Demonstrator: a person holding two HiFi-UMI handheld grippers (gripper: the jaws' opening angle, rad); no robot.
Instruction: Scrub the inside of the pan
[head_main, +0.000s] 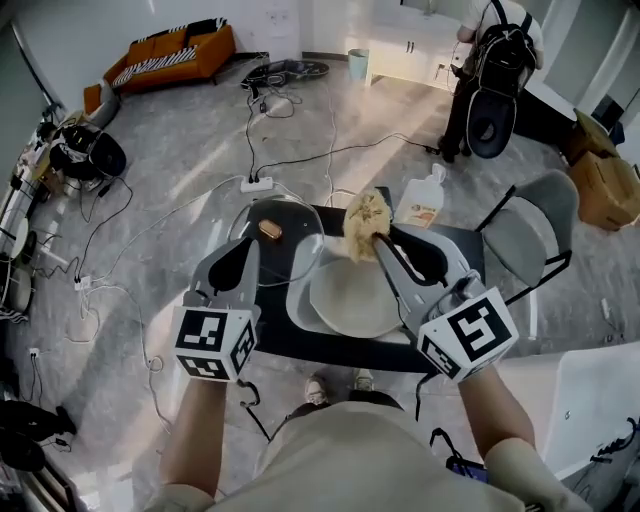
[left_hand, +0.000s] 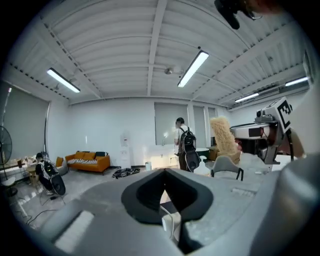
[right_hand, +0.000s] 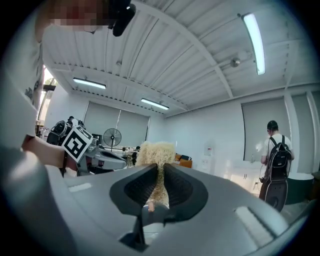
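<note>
Pan (head_main: 350, 305): on the surface (head_main: 300, 350), below and between both tongs, unheld
Right tongs (head_main: 378, 240): clamped on a loofah scrubber (head_main: 364, 222), past the pan's far rim
Left tongs (head_main: 245, 255): closed, empty, over the glass lid (head_main: 290, 235)
Risk: the unsteadied pan may slide under scrubbing; the loofah may twist loose
Around: bottle (head_main: 424, 200) beyond the right tongs; nothing blocks the pan

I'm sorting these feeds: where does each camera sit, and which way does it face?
Head view: on the person's head, looking steeply down at the pan; forearms, left claw and right claw show.
Left gripper view: rides the left claw, facing across the room; its shut jaws show.
Right gripper view: rides the right claw, facing the room; jaws grip the loofah.
Shared: both gripper views catch the backpack wearer.
</note>
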